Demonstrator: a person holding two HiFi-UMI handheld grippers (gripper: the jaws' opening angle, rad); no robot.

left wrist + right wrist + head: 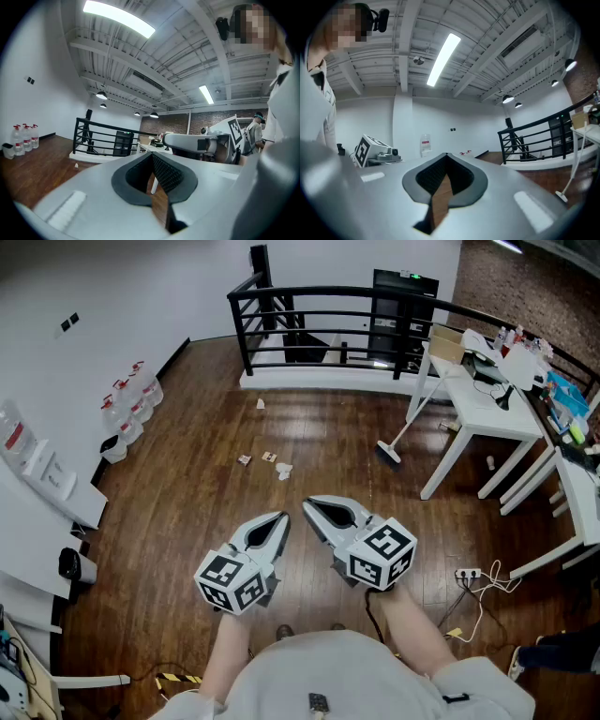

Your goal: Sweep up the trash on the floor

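Observation:
Several small paper scraps (269, 457) lie on the dark wood floor ahead of me, and one more scrap (261, 404) lies nearer the railing. A white broom (388, 453) leans against the white table at the right, its head on the floor. My left gripper (281, 518) and right gripper (309, 505) are held level side by side, well short of the scraps, both shut with nothing in them. In the left gripper view the left gripper (152, 154) has its jaws together. The right gripper (446, 157) shows the same, with the broom (569, 180) at its far right.
A black railing (328, 324) closes the far end. White tables (487, 409) with clutter stand at the right. Water bottles (131, 399) line the left wall, beside a white counter (56, 493). A power strip and cables (469, 575) lie on the floor at the right.

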